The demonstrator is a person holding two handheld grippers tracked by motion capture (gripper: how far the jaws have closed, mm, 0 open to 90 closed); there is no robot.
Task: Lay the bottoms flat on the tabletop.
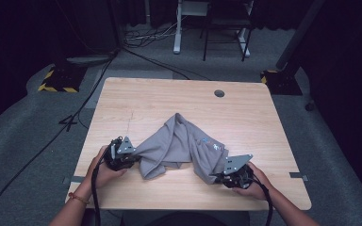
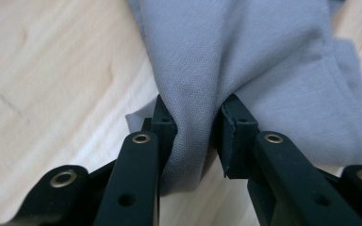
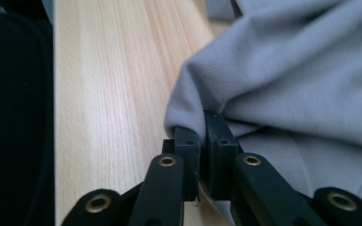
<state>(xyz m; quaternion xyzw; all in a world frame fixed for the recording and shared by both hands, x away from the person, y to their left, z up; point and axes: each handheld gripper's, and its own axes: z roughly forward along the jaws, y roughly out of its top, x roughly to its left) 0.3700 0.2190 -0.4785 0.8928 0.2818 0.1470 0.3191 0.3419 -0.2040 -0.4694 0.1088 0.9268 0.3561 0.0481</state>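
Grey cloth (image 1: 179, 141): crumpled in a ridge across the near middle of the table (image 1: 122, 99); a small blue and white mark shows on its right fold, too small to read.
Cloth, left end: bunched between the jaws of the left gripper (image 1: 121, 153); in the left gripper view (image 2: 193, 127) the fabric (image 2: 245, 61) fills the gap and both pads press on it, so the grip holds.
Cloth, right end: pinched at a folded edge by the right gripper (image 1: 232, 173); in the right gripper view (image 3: 202, 136) the jaws stand nearly together with a thin layer of fabric (image 3: 287, 70) clamped between them.
Left hand (image 1: 101, 172): wrapped round the gripper body near the front left edge of the table; forearm cut off at the bottom of the high view.
Right hand (image 1: 254, 181): holds its gripper near the front right edge; forearm likewise cut off.
Hidden: the underside of the cloth and the table beneath it; the jaw tips in the high view are covered by fabric and the grey plates.
Table surface: light wood grain, with a round hole (image 1: 219, 93) near the far edge.
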